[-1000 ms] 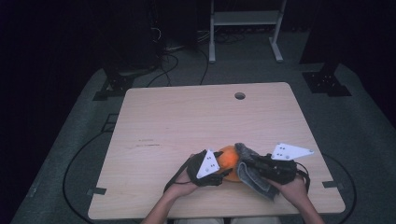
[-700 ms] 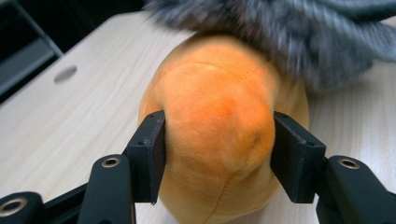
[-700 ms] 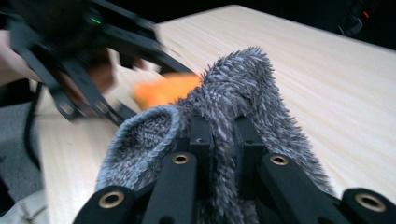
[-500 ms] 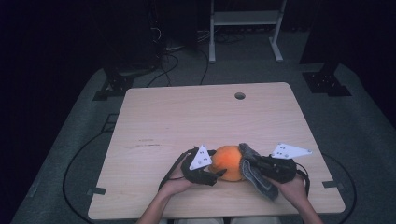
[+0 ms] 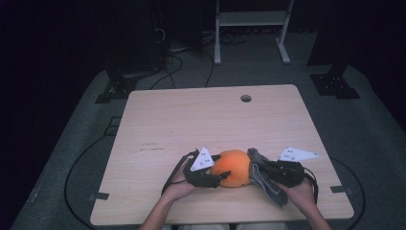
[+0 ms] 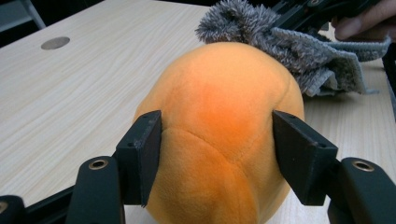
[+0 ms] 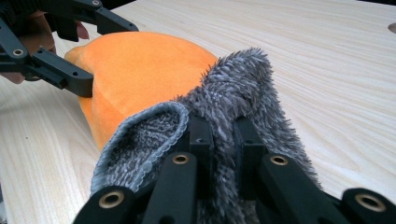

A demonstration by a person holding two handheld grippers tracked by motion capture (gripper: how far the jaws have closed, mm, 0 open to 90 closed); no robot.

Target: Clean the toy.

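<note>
An orange plush toy [image 5: 232,167] lies on the pale wooden desk [image 5: 201,120], low and centre in the high view. The left gripper [image 6: 217,154] reaches it from the left, its fingers [image 6: 140,156] partly spread on either side of the toy's rounded body; they have just been closing around it and look to touch its sides. The right gripper [image 7: 219,135], at the lower right, has its fingers [image 7: 201,140] pinched tight on a fluffy grey cloth [image 7: 243,88], which rests against the toy's right side.
</note>
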